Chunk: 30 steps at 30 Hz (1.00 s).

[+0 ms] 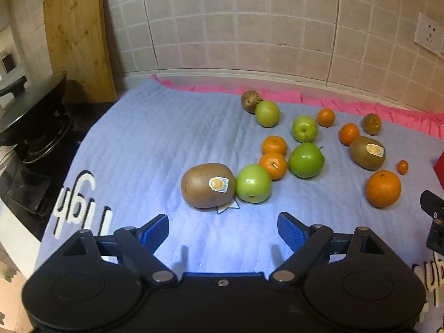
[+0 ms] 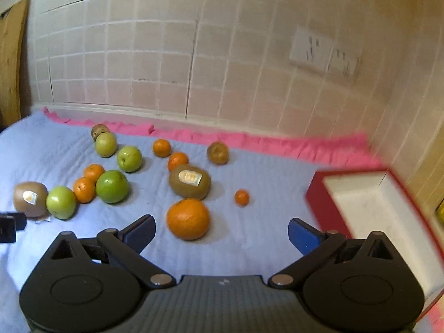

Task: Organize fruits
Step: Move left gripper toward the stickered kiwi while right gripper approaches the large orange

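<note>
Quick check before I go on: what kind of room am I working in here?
Most likely a home kitchen counter: a tiled wall behind, a wooden cutting board leaning against it, and a black pan on a stove at the left. The fruit lies on a blue cloth.

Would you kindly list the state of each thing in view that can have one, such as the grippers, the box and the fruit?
Left gripper: open, empty, above the cloth.
Right gripper: open, empty.
Red box: open at the top; the part of its white inside that shows is empty.
Large orange: loose on the blue cloth, just ahead of the right gripper.
Nearest kiwi: on the cloth, sticker showing, touching a green apple.
</note>
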Motion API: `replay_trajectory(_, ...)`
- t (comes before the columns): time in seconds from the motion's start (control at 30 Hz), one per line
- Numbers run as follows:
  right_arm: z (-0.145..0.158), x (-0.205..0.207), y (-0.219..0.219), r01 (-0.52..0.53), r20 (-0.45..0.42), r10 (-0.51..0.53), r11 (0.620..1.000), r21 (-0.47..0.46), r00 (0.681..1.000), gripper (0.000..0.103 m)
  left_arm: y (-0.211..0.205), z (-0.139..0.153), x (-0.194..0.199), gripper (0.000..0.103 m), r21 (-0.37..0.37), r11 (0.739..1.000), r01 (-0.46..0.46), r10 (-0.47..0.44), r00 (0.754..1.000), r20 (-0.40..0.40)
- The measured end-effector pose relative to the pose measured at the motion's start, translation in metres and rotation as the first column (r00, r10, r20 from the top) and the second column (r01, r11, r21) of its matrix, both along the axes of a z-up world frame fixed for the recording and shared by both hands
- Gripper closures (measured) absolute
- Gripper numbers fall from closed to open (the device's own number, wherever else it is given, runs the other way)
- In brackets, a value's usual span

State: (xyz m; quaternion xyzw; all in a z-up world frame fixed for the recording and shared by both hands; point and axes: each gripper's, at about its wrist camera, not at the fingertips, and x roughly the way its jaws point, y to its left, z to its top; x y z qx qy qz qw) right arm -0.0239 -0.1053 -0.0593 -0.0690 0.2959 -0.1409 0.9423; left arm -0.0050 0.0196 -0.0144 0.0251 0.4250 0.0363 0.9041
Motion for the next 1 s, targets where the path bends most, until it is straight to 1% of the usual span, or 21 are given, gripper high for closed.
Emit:
replay_trajectory(0.07,0.003,0.001,-0.006,-0.028,-0.023,0.030,0.994,0.109,0.999,0.000,0.001,0.000,0.001,0.002,-0.024,1.000,0.000,-0.001,1.000,-0.012)
replay_trajectory(0.1,0.003,0.001,-0.012,-0.024,-0.038,0.031,0.985,0.169,0.999,0.000,0.002,0.001,0.001,0.002,-0.035,0.999,0.002,-0.002,1.000,-0.015)
replay_trajectory(0.13,0.003,0.002,-0.016,-0.003,-0.050,0.013,0.980,0.198,0.999,0.000,0.001,0.002,0.000,0.002,-0.034,0.999,0.010,-0.010,1.000,-0.010)
replay_trajectory(0.23,0.000,-0.001,-0.021,0.035,-0.059,-0.024,0.980,0.194,0.998,0.000,-0.002,0.005,-0.004,0.002,0.003,1.000,0.008,-0.008,1.000,0.020)
replay_trajectory(0.3,0.001,-0.005,-0.023,0.060,-0.044,-0.053,0.982,0.180,0.998,0.000,-0.002,0.007,-0.003,0.002,0.004,1.000,0.005,-0.005,1.000,0.025)
replay_trajectory(0.4,0.000,-0.005,-0.020,0.066,-0.054,-0.060,0.990,0.124,0.997,0.000,-0.003,0.009,-0.005,0.002,0.013,1.000,0.003,-0.003,0.999,0.034)
replay_trajectory(0.47,0.000,-0.005,-0.018,0.072,-0.045,-0.068,0.992,0.102,0.997,0.000,-0.004,0.010,-0.005,0.002,0.020,1.000,0.004,-0.004,0.999,0.039)
replay_trajectory(0.6,0.001,-0.003,-0.019,0.070,-0.035,-0.066,0.991,0.117,0.997,0.000,-0.005,0.010,-0.005,0.002,0.020,1.000,0.004,-0.005,0.999,0.037)
replay_trajectory(0.8,0.002,-0.003,-0.021,0.084,-0.032,-0.081,0.991,0.104,0.996,0.000,-0.005,0.008,-0.004,0.002,0.016,1.000,0.000,0.000,1.000,0.028)
replay_trajectory(0.93,0.000,-0.003,-0.021,0.086,-0.032,-0.083,0.992,0.090,0.996,0.000,-0.004,0.007,-0.004,0.002,0.015,1.000,-0.001,0.001,1.000,0.024)
replay_trajectory(1.0,0.000,-0.002,-0.019,0.091,-0.030,-0.089,0.994,0.064,0.996,0.000,-0.004,0.006,-0.003,0.002,0.013,1.000,-0.001,0.001,1.000,0.021)
